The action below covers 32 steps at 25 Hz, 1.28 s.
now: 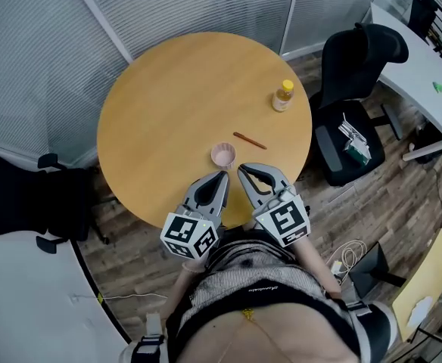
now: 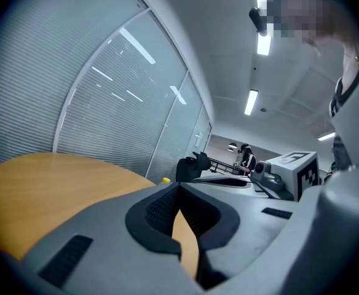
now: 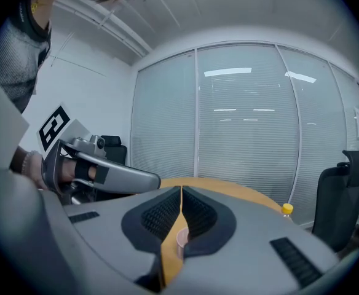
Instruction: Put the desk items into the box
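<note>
The left gripper (image 1: 222, 174) sits just on the person's side of the cup (image 1: 223, 155), over the near edge of the table (image 1: 153, 104). Its jaws are pressed together with nothing in them. The right gripper (image 1: 241, 169) is a little right of the cup, and its jaws are closed and empty too. The things to pack lie on the table: the small pink cup, a thin brown stick (image 1: 249, 140) just past the cup to its right, and a bottle (image 1: 283, 95) with a yellow cap farther right of the cup, near the table's rim. I see no box anywhere, so I think packing has not begun. The cup looks light and is close to both grippers, so closed jaws pushed forward could tip it or shove it into the stick. The stick is thin and lies flat, so jaws might slip off it or roll it away. The bottle is tall and near the rim, so a bump could send it to the floor (image 1: 334, 203). The table is round, smooth tan wood. Far left of the cup stands a black chair (image 1: 24, 199), behind the cup is a glass wall (image 1: 54, 44) with blinds, and to the right are a second chair (image 1: 357, 74) and a white desk (image 1: 418, 66).
</note>
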### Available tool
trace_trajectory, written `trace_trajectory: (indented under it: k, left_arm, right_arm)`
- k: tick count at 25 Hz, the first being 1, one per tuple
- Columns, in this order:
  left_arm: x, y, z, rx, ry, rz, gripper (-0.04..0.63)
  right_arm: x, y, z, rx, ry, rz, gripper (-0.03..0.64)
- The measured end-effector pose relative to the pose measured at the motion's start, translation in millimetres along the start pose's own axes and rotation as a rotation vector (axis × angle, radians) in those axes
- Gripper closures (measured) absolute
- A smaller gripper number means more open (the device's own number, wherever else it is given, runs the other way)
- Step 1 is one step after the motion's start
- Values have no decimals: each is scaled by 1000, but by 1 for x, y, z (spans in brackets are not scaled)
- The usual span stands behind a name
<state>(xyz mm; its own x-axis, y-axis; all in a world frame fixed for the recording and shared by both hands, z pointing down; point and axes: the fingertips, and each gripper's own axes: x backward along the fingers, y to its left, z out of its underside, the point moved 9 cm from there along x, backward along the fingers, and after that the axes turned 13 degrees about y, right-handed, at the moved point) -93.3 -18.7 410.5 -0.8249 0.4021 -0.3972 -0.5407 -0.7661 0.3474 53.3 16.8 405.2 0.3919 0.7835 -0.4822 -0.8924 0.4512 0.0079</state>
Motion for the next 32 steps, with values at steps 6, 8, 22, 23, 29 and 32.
trace_trajectory:
  k: [6, 8, 22, 23, 29, 32]
  left_arm:
    - [6, 27, -2, -3, -17, 14, 577]
    - [8, 37, -5, -3, -27, 23, 577]
    - [5, 59, -7, 7, -33, -27, 577]
    - [3, 58, -8, 11, -37, -38, 577]
    - [-6, 47, -11, 36, -62, -122, 577]
    - [-8, 40, -11, 50, -69, -168, 577]
  right_arm:
    - [-24, 11, -9, 15, 21, 20, 593]
    - [-33, 15, -12, 10, 25, 24, 594]
    - [-56, 13, -25, 27, 9, -9, 594]
    - [-57, 9, -25, 32, 6, -24, 594]
    - [-57, -16, -28, 84, 4, -123, 593]
    - [-56, -27, -29, 104, -3, -162, 593]
